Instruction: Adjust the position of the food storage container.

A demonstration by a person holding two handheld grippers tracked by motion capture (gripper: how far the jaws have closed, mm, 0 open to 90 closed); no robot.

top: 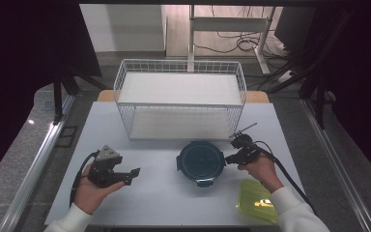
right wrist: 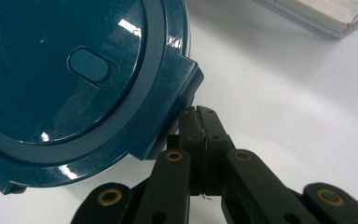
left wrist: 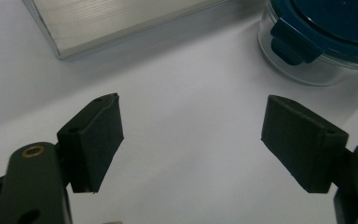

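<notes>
From where I stand, a round clear container with a dark teal lid sits at the middle of the white counter, just in front of the wire basket. The right gripper comes at it from its three o'clock side, fingers pressed together with nothing between them, their tips right up against the latch tab on that edge; it looks like the tab is being worked with closed tips. To do it well, I would keep the tips low against the tab's lower lip and lever outward gently, so the container does not slide toward nine o'clock. The left gripper rests at about eight o'clock, well apart, fingers spread and empty; it could come in and steady the far side. A yellow-green lidded box lies at five o'clock.
</notes>
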